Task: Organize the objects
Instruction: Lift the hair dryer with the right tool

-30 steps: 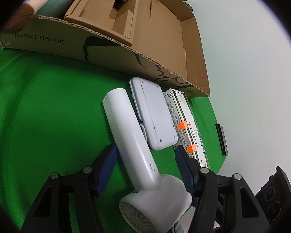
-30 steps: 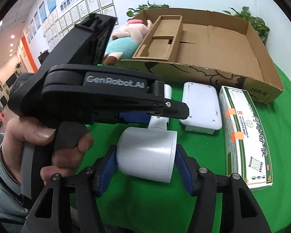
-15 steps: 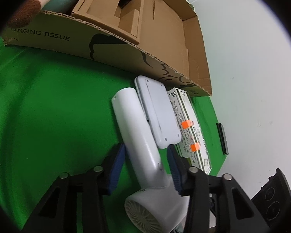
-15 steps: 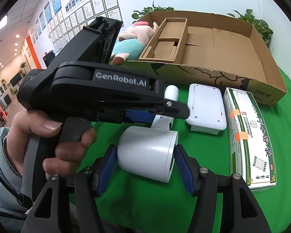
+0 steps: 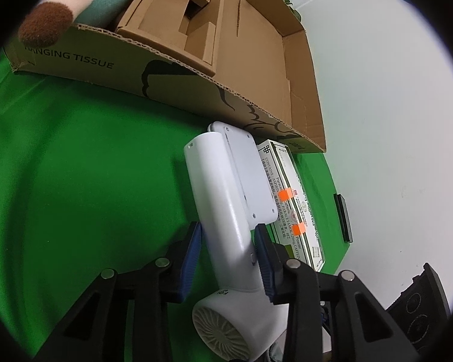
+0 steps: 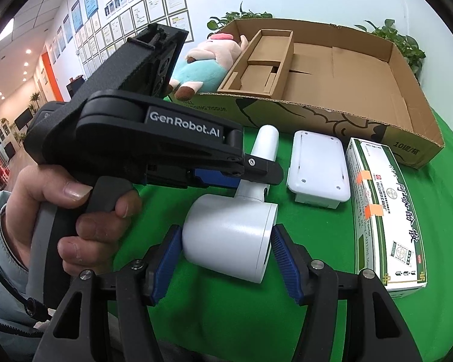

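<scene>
A white hair dryer (image 5: 223, 205) (image 6: 232, 235) is held above the green table. My left gripper (image 5: 228, 253) is shut on its handle. My right gripper (image 6: 226, 259) is shut on its round barrel, blue pads touching both sides. The left gripper also shows in the right wrist view (image 6: 250, 169), crossing over the handle. A white flat device (image 6: 318, 167) (image 5: 250, 178) and a green-and-white medicine box (image 6: 383, 211) (image 5: 290, 202) lie to the right of the dryer.
A large open cardboard box (image 6: 413, 141) (image 5: 172, 69) stands behind, holding a brown cardboard insert (image 6: 256, 63) and a plush pig (image 6: 208, 60). A green cloth (image 5: 75, 181) covers the table. A white wall is at the right.
My left gripper has closed from open around the dryer handle. The dryer has tilted and lifted slightly with both grippers on it.
</scene>
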Motion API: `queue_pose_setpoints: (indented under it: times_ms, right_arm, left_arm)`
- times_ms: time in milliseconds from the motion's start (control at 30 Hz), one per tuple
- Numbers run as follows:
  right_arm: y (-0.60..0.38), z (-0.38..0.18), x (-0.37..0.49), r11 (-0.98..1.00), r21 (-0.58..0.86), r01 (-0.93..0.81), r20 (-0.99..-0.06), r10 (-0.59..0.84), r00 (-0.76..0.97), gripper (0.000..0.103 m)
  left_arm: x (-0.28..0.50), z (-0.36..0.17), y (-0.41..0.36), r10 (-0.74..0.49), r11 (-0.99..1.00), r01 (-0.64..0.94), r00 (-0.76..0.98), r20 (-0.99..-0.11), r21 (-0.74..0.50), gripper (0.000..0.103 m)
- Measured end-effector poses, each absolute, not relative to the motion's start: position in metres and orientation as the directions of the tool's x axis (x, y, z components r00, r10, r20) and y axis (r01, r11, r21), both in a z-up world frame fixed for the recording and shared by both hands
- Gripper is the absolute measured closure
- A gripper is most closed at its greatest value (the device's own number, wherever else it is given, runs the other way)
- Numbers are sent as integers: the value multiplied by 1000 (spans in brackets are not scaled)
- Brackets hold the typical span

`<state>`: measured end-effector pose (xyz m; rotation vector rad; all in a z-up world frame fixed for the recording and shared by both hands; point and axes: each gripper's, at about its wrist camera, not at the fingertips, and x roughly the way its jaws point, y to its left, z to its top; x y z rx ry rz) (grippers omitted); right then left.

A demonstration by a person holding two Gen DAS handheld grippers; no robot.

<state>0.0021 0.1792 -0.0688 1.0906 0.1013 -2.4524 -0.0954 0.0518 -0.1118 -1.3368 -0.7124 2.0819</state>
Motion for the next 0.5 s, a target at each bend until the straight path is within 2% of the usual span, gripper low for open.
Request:
queue_pose_setpoints:
  times_ms: [500]
  right_arm:
    - [174,-68,0,-898,85,432,-720,-355,-597,45]
  left_arm:
    - [-101,-95,75,694,-703,-196,-401,-598,-684,73]
